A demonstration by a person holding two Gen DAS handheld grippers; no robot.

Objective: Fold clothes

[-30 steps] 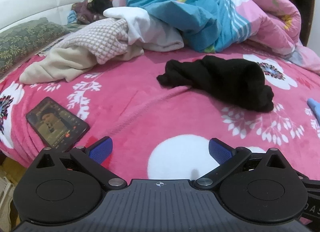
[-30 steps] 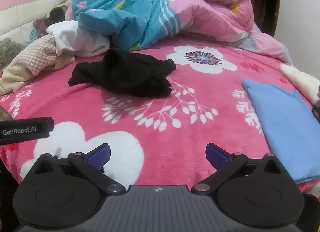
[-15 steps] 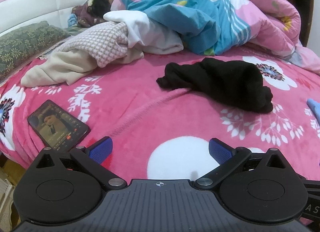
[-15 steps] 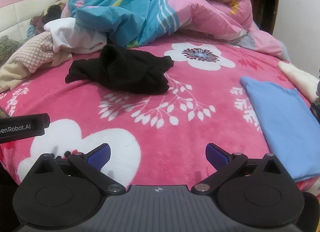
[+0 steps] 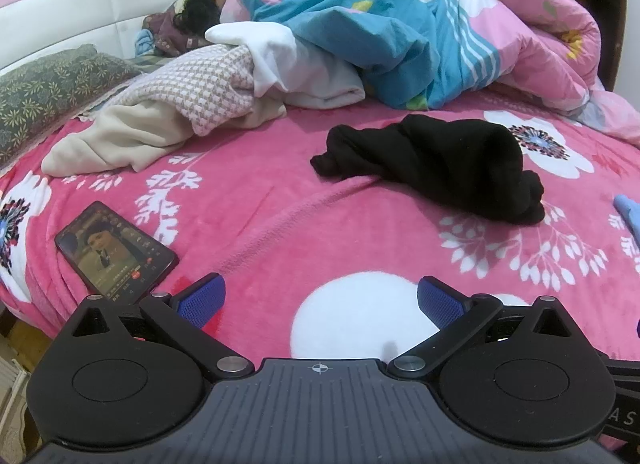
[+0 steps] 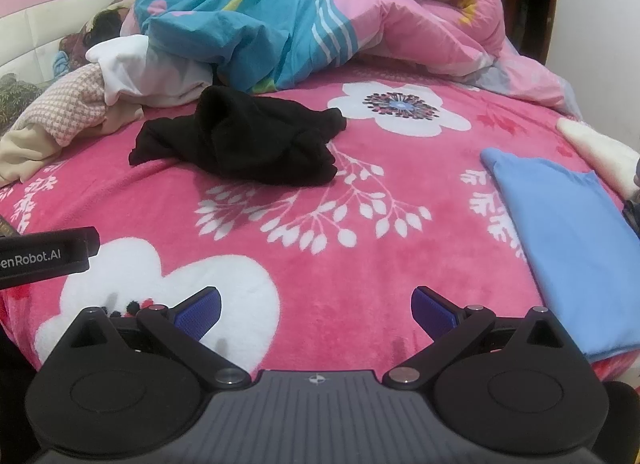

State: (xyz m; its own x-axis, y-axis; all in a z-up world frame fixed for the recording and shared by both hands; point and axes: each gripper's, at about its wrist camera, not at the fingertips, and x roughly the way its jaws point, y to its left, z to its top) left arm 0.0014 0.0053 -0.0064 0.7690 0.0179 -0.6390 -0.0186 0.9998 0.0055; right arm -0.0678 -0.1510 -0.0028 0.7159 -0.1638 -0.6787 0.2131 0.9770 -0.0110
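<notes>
Since a second ago: both views shifted slightly, black garment (image 6: 240, 140) sits a bit higher in right view; nothing on bed rearranged. Left gripper (image 5: 319, 298) spread wide, empty, above pink blanket (image 5: 280, 224). Right gripper (image 6: 316, 306) likewise spread wide, holding nothing. Black garment crumpled mid-bed, well ahead of both. Blue cloth (image 6: 568, 240) flat at right edge. Phone (image 5: 116, 250) near left gripper.
</notes>
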